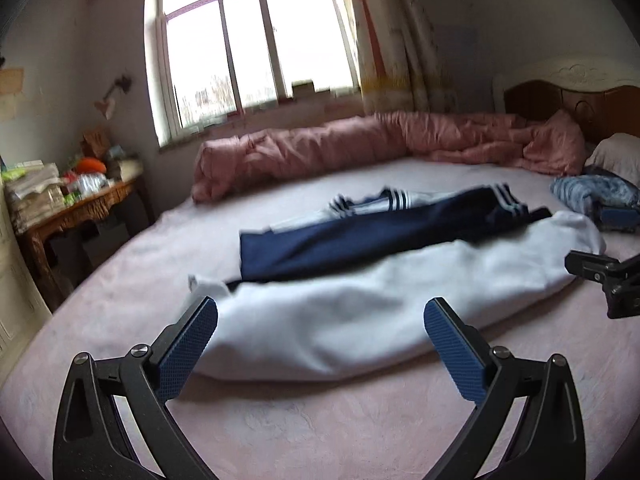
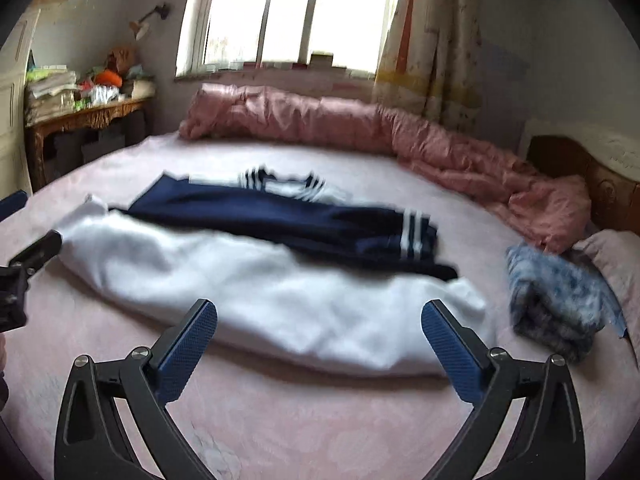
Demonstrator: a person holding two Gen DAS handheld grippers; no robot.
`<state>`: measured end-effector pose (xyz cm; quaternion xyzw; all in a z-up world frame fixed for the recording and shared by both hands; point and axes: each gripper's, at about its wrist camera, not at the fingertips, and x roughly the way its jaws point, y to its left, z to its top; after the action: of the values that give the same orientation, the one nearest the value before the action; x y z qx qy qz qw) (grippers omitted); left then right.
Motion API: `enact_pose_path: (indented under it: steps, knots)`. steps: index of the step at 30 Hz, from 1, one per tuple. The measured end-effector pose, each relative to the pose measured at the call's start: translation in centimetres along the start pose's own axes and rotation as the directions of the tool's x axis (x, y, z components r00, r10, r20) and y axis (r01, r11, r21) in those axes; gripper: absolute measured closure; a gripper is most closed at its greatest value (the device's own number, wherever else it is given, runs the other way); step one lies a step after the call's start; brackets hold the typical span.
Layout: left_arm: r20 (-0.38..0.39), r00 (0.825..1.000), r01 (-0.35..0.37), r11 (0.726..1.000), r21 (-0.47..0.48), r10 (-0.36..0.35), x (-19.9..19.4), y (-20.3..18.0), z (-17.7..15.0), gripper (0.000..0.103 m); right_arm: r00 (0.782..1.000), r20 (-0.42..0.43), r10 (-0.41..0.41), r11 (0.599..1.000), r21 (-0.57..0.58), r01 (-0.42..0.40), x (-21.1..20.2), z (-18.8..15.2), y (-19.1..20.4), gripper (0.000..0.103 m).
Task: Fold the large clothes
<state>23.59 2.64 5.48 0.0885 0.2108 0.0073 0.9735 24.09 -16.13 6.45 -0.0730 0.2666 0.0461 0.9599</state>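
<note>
A large white and navy garment with white-striped cuffs lies partly folded lengthwise on the pink bed sheet; it also shows in the right wrist view. My left gripper is open and empty, just in front of the garment's near edge. My right gripper is open and empty, also just in front of the white part. The right gripper shows at the right edge of the left wrist view. The left gripper shows at the left edge of the right wrist view.
A rolled pink quilt runs along the far side of the bed under the window. A folded blue-grey cloth lies near the pillow and headboard at right. A cluttered wooden desk stands at left.
</note>
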Motion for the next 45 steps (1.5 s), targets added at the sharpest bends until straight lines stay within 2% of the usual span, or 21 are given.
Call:
enact_pose_path:
  steps: [4, 7, 10, 12, 14, 15, 16, 17, 18, 20, 21, 25, 27, 30, 32, 33, 34, 36, 38, 41, 45]
  knots:
    - [-0.007, 1.0, -0.014, 1.0, -0.02, 0.014, 1.1, -0.2, -1.4, 0.0, 0.999, -0.048, -0.005, 1.0, 0.029, 0.007, 1.7, -1.6, -0.7, 0.0]
    - [-0.027, 0.998, -0.054, 0.998, -0.018, 0.053, 2.1, -0.6, -1.8, 0.001, 0.997, -0.076, -0.018, 0.999, 0.025, 0.02, 3.1, -2.7, -1.2, 0.0]
    - [-0.042, 0.997, -0.061, 0.998, 0.017, 0.062, 2.2, -1.1, -1.8, 0.0, 0.982, -0.185, 0.04, 0.999, 0.002, -0.041, 4.9, -3.3, -1.1, 0.0]
    - [-0.091, 0.993, -0.063, 0.995, 0.079, 0.07, 2.8, -1.8, -2.0, 0.001, 0.97, -0.237, 0.062, 0.998, -0.011, -0.067, 5.8, -3.6, -1.0, 0.0]
    - [-0.183, 0.983, 0.039, 0.987, 0.153, -0.011, 4.1, -2.7, -2.4, 0.011, 0.961, -0.275, 0.037, 0.997, -0.053, -0.053, 6.4, -4.0, -0.6, 0.0]
    - [-0.233, 0.972, 0.053, 0.978, 0.201, -0.005, 5.0, -3.4, -2.7, 0.02, 0.955, -0.295, -0.003, 0.994, -0.107, -0.03, 6.8, -4.2, -0.1, 0.0]
    - [-0.284, 0.959, 0.057, 0.963, 0.263, 0.021, 6.1, -4.1, -3.1, 0.023, 0.951, -0.306, -0.043, 0.987, -0.16, -0.007, 7.2, -4.4, 0.2, 0.0]
    - [-0.308, 0.951, 0.067, 0.951, 0.301, 0.03, 6.8, -4.7, -3.5, 0.024, 0.951, -0.301, -0.071, 0.98, -0.199, 0.01, 7.4, -4.5, 0.6, 0.0]
    - [-0.319, 0.947, 0.076, 0.941, 0.329, 0.035, 7.3, -5.0, -3.8, 0.025, 0.959, -0.258, -0.117, 0.963, -0.267, 0.045, 7.5, -4.4, 0.9, 0.0]
    - [-0.318, 0.947, 0.066, 0.944, 0.324, 0.043, 7.6, -4.9, -3.6, 0.025, 0.945, -0.226, -0.236, 0.926, -0.348, 0.148, 8.6, -4.2, 1.0, 0.0]
    - [-0.319, 0.947, 0.056, 0.948, 0.313, 0.05, 7.9, -4.6, -3.4, 0.024, 0.938, -0.235, -0.256, 0.921, -0.354, 0.163, 9.1, -4.1, 0.8, 0.0]
    - [-0.319, 0.94, -0.013, 0.948, 0.318, 0.12, 9.6, -2.9, -3.6, 0.02, 0.932, -0.299, -0.203, 0.954, -0.275, 0.12, 11.1, -3.6, -1.0, 0.001]
    - [-0.329, 0.938, -0.011, 0.96, 0.28, 0.107, 10.4, -1.6, -3.5, 0.018, 0.931, -0.301, -0.206, 0.957, -0.26, 0.128, 11.7, -3.4, -1.7, 0.001]
    - [-0.335, 0.933, -0.052, 0.97, 0.239, 0.133, 11.2, 0.2, -3.5, 0.019, 0.926, -0.279, -0.255, 0.949, -0.255, 0.184, 12.3, -3.4, -3.0, 0.001]
    - [-0.332, 0.934, -0.063, 0.974, 0.219, 0.135, 11.3, 0.8, -3.5, 0.037, 0.932, -0.273, -0.237, 0.957, -0.233, 0.175, 12.4, -3.4, -3.5, 0.01]
    - [-0.319, 0.935, -0.084, 0.97, 0.23, 0.156, 11.1, 0.8, -3.5, 0.058, 0.933, -0.264, -0.244, 0.955, -0.232, 0.184, 12.3, -3.3, -3.7, 0.025]
    - [-0.299, 0.941, -0.085, 0.967, 0.239, 0.157, 10.7, 0.6, -3.5, 0.074, 0.932, -0.256, -0.258, 0.951, -0.237, 0.198, 12.2, -3.3, -3.8, 0.05]
    - [-0.249, 0.953, -0.104, 0.959, 0.265, 0.172, 9.5, -0.1, -3.4, 0.08, 0.929, -0.249, -0.275, 0.946, -0.244, 0.214, 12.1, -3.3, -3.8, 0.072]
    - [-0.231, 0.956, -0.117, 0.959, 0.258, 0.179, 8.1, -0.2, -3.4, 0.082, 0.934, -0.227, -0.274, 0.947, -0.232, 0.221, 11.3, -3.3, -3.7, 0.076]
    - [-0.262, 0.958, -0.073, 0.981, 0.181, 0.12, 5.2, 1.0, -3.4, 0.082, 0.948, -0.199, -0.247, 0.962, -0.172, 0.214, 7.9, -3.5, -3.7, 0.079]
    - [-0.243, 0.968, -0.025, 0.986, 0.163, 0.065, -1.3, 2.0, -4.5, 0.082, 0.963, -0.179, -0.201, 0.973, -0.154, 0.174, 2.7, -4.9, -3.5, 0.079]
